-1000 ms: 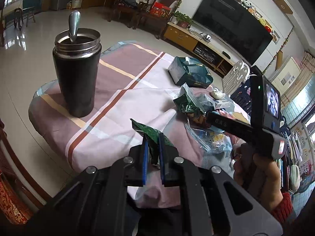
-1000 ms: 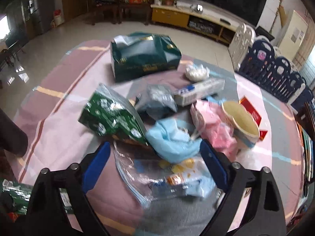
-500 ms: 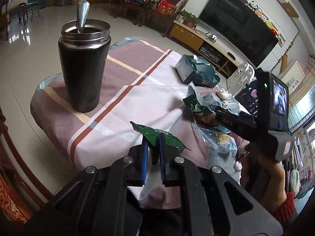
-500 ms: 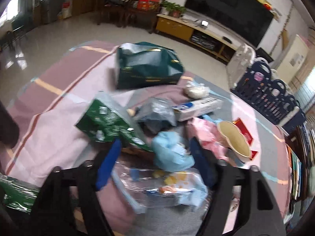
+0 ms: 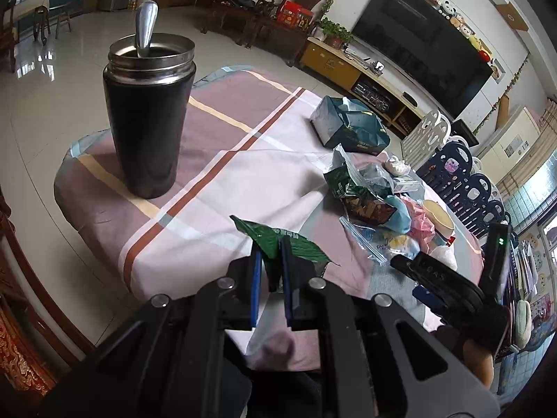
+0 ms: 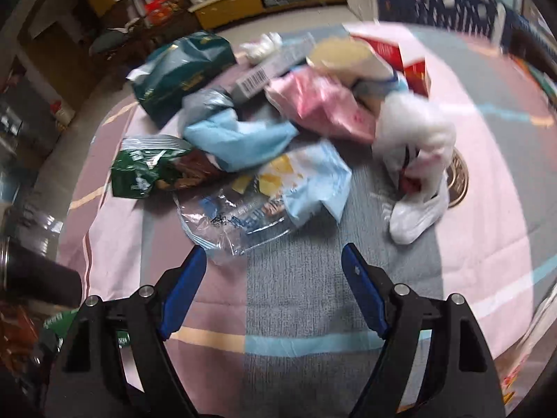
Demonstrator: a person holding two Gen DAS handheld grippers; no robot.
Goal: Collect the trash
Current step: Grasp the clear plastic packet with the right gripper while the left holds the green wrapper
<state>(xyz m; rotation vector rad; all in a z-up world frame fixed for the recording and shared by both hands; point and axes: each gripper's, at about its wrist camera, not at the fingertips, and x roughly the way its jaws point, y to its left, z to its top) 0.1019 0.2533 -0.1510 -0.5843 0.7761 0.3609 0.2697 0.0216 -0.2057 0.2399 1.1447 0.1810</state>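
Table (image 5: 222, 160), striped cloth: black tumbler (image 5: 148, 129) with metal spoon (image 5: 144, 28) upright at one end; teal box (image 5: 351, 127) beyond a trash heap of green packet (image 6: 146, 167), blue bag (image 6: 240, 136), pink bag (image 6: 320, 104), white bag (image 6: 414, 139) and, somewhat blurred, a clear wrapper (image 6: 257, 202). Right gripper (image 6: 273, 261): jaws wide and opening, nothing between, just short of the clear wrapper. Left gripper (image 5: 269, 261): clenched on a green wrapper (image 5: 282, 242), held above the table's near edge.

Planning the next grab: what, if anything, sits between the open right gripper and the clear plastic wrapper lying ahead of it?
Nothing visible. Only bare tablecloth lies between the right gripper, jaws opening and empty, and the clear plastic wrapper.
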